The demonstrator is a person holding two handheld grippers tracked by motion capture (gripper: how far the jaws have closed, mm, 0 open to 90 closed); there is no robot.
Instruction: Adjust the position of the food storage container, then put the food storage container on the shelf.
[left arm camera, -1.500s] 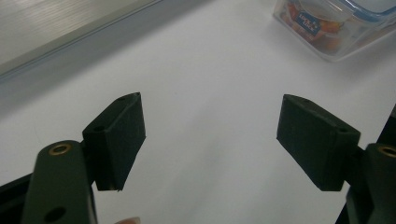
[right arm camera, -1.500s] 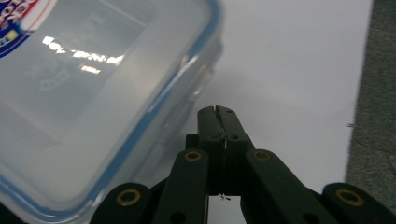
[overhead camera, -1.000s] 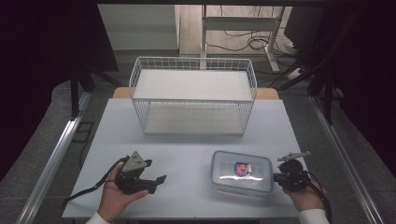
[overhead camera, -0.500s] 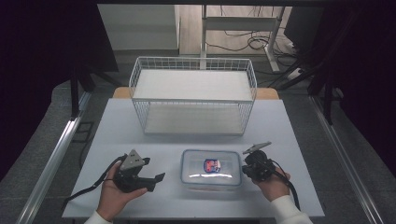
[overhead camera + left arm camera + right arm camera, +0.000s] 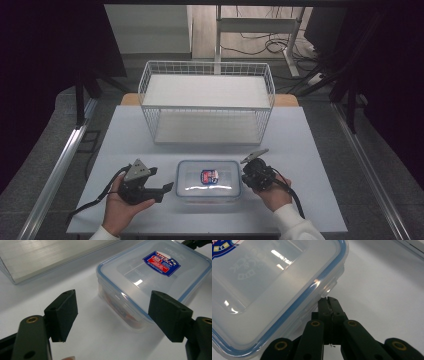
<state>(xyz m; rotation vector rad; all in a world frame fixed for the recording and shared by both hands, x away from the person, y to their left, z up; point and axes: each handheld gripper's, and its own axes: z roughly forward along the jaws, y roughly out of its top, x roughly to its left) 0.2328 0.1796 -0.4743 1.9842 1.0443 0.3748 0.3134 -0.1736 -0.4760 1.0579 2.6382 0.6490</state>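
Observation:
A clear plastic food box (image 5: 209,180) with a blue seal and a red and blue label on its lid lies flat on the white table near the front edge. My left gripper (image 5: 161,181) rests on the table just left of it, jaws open and pointing at the box (image 5: 155,272). Its jaws (image 5: 112,312) have just narrowed a little and hold nothing. My right gripper (image 5: 245,176) is shut, and its tips (image 5: 329,300) touch the box's right side wall (image 5: 262,290) below the lid's rim.
A white wire basket (image 5: 207,106) with a shelf stands across the back of the table, and its base (image 5: 50,257) lies beyond the left gripper. Bare table (image 5: 310,150) lies to the right. Both grippers trail cables towards the front edge.
The right gripper has moved left with the box in front of it. The box has slid left and now lies close to the left gripper, which has stayed put.

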